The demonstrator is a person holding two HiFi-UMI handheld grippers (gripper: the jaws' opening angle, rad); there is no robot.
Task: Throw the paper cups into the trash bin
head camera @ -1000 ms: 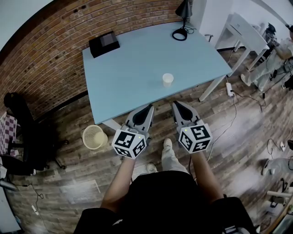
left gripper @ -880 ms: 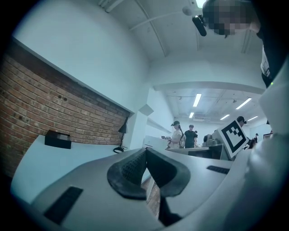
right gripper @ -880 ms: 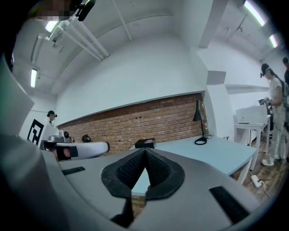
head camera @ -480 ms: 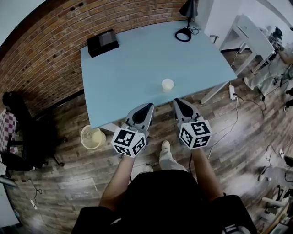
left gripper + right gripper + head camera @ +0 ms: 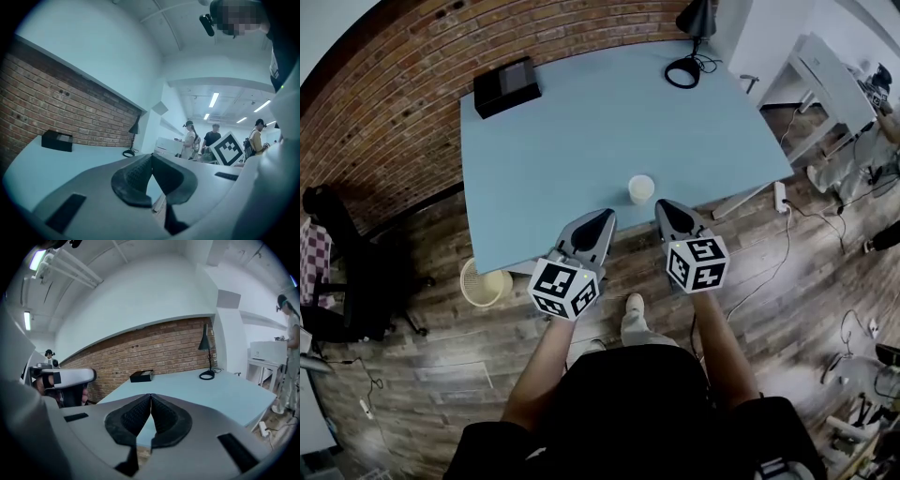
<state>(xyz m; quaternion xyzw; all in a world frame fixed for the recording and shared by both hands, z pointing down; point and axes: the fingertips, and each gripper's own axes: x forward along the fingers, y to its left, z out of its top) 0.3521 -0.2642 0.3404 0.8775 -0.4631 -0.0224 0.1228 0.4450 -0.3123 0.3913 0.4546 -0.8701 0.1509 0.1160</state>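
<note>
One white paper cup (image 5: 641, 188) stands upright near the front edge of the light blue table (image 5: 581, 122). Just short of that edge, my right gripper (image 5: 665, 207) is shut and empty, its tips a little to the right of the cup and nearer me. To the cup's left my left gripper (image 5: 603, 219) is also shut with nothing in it. A pale mesh trash bin (image 5: 484, 282) sits on the floor by the table's front left corner. In the right gripper view the pads (image 5: 140, 416) meet at the tips; the left gripper view shows its pads (image 5: 136, 176) the same. Neither gripper view shows the cup.
A black box (image 5: 506, 86) lies at the table's far left and a black desk lamp (image 5: 689, 42) at the far right. A black chair (image 5: 337, 272) stands left of the bin, a white desk (image 5: 830, 80) at the right. Cables cross the wooden floor; people stand beyond.
Both grippers have moved forward to the table's front edge, and the cup now lies close ahead of them. Both stayed shut.
</note>
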